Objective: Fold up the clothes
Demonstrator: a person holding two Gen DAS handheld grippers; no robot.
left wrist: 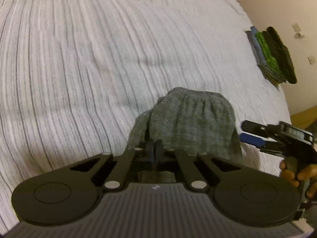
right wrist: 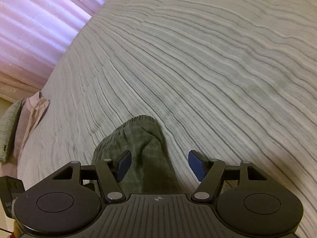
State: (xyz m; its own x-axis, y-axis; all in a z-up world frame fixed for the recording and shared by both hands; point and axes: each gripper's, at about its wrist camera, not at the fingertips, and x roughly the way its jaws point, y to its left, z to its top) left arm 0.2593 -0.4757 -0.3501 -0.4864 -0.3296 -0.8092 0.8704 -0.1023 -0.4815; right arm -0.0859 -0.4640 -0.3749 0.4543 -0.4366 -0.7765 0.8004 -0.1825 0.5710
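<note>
A small grey knit garment point(left wrist: 188, 123) with a gathered waistband lies bunched on the striped white bedcover point(left wrist: 89, 59). My left gripper point(left wrist: 156, 148) is shut on its near edge, with the fabric pinched between the closed fingers. In the left wrist view my right gripper point(left wrist: 251, 134) is held in a hand just right of the garment. In the right wrist view the right gripper point(right wrist: 160, 164) stands open. A ridge of the grey garment point(right wrist: 142, 144) runs up between its blue pads point(right wrist: 124, 164) without being pressed by them.
A stack of folded clothes point(left wrist: 273, 55), blue, green and dark, sits at the bed's right edge by a beige wall. Pink curtains point(right wrist: 35, 29) hang past the bed's far left side, with a ribbed cloth point(right wrist: 8, 130) below them. The bedcover point(right wrist: 218, 59) stretches wide ahead.
</note>
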